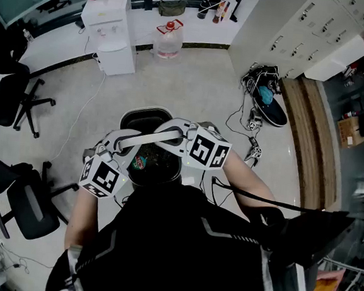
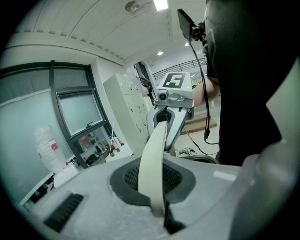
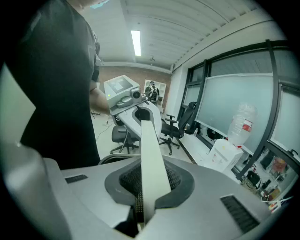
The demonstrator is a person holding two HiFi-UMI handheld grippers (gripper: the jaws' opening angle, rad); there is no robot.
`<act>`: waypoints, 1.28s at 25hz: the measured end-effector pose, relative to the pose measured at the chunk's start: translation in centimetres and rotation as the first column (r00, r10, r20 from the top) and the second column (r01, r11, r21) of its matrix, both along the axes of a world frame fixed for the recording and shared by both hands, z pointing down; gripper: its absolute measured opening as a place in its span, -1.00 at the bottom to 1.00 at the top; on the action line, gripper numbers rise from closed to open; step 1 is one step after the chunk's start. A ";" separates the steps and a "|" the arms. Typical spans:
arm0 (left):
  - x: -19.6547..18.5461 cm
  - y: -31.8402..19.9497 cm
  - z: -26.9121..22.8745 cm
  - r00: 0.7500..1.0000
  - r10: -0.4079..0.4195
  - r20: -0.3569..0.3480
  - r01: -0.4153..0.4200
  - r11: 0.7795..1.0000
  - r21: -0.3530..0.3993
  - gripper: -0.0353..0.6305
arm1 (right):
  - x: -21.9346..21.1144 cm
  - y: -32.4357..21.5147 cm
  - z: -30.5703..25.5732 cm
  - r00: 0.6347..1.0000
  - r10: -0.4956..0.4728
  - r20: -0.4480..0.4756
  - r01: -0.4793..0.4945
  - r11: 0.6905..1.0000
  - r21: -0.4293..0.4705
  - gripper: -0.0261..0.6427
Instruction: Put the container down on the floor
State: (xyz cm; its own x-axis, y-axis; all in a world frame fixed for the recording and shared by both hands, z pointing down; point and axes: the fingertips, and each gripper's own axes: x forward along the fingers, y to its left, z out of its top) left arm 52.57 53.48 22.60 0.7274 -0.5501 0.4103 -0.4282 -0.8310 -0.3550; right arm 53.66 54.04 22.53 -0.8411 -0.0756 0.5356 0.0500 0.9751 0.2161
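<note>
In the head view, a black round container [image 1: 155, 168] hangs close in front of the person's body, over the pale floor. Its white bail handle [image 1: 150, 137] arches across the top. My left gripper [image 1: 117, 143] is shut on the handle's left part and my right gripper [image 1: 172, 134] on its right part. In the left gripper view the white handle [image 2: 156, 159] runs from my pinching left gripper [image 2: 162, 218] up to the right gripper's body [image 2: 174, 95]. The right gripper view mirrors this: the handle [image 3: 151, 157] leaves my right gripper [image 3: 140, 216]. Something colourful [image 1: 140, 163] lies inside the container.
A second dark rim [image 1: 144, 114] shows just beyond the container. A white water dispenser [image 1: 110, 29] and a water jug [image 1: 168, 40] stand at the far wall. Office chairs [image 1: 13, 100] are at the left. Cables and a dark shoe-like thing [image 1: 266, 99] lie at the right beside lockers [image 1: 306, 29].
</note>
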 end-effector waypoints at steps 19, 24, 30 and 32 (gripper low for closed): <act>-1.3 -0.6 -0.5 1.000 0.003 -0.004 -0.003 1.000 0.021 -0.86 | -1.4 -0.5 -0.2 1.000 0.002 0.014 -0.002 1.000 -0.010 -0.82; -2.8 -0.8 -0.2 1.000 0.013 -0.013 -0.013 1.000 0.024 -0.86 | -2.7 -0.6 0.2 1.000 0.020 0.006 -0.020 1.000 -0.018 -0.82; -5.3 -1.0 0.2 0.999 0.028 -0.033 -0.027 0.999 0.030 -0.86 | -5.3 -0.8 0.7 0.999 0.043 -0.011 -0.043 0.999 -0.016 -0.82; -6.3 -1.0 0.4 0.999 0.033 -0.033 -0.031 0.999 0.033 -0.86 | -6.2 -0.8 0.9 0.999 0.048 -0.012 -0.048 0.999 -0.016 -0.82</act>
